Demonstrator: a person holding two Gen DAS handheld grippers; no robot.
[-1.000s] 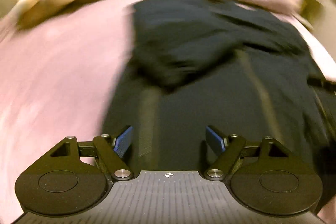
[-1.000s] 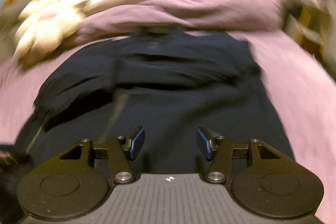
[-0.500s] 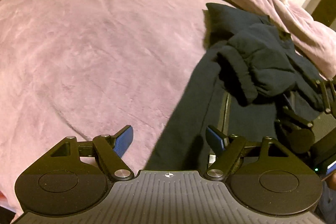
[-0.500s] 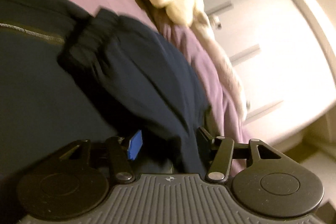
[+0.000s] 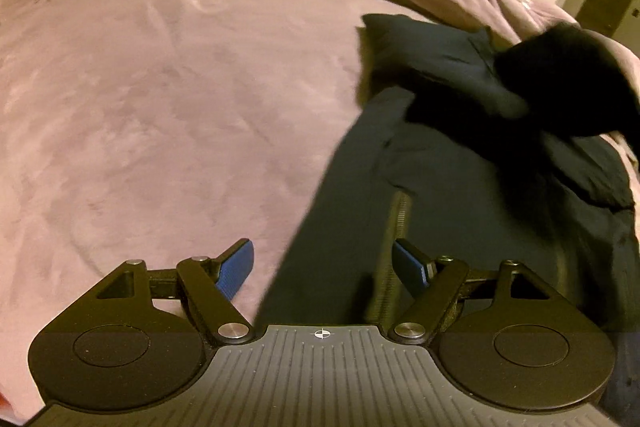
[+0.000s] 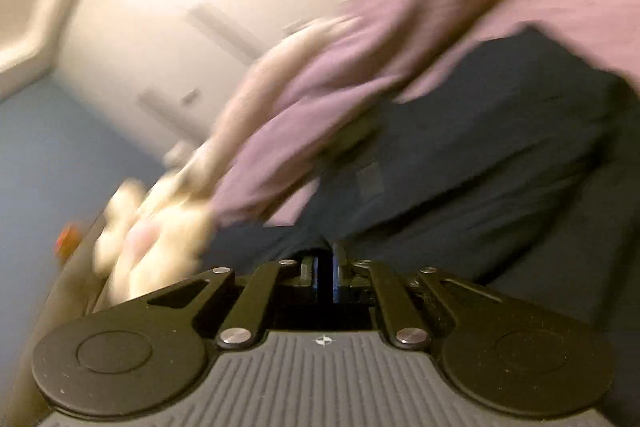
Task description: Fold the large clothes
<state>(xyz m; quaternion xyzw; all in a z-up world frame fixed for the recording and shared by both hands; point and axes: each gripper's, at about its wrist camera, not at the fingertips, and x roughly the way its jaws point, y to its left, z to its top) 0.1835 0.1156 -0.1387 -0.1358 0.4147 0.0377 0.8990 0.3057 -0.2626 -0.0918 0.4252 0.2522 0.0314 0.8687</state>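
Right wrist: gripper [image 6: 326,277] now clamped on navy jacket [image 6: 480,155].

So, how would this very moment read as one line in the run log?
left tool: open, over jacket edge | right tool: just closed, pinching dark fabric | bed cover: purple | fold: unfinished

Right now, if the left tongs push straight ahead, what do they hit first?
Probably the dark jacket: its left edge lies between the open left tongs, over the purple bedspread. Depth is unclear.
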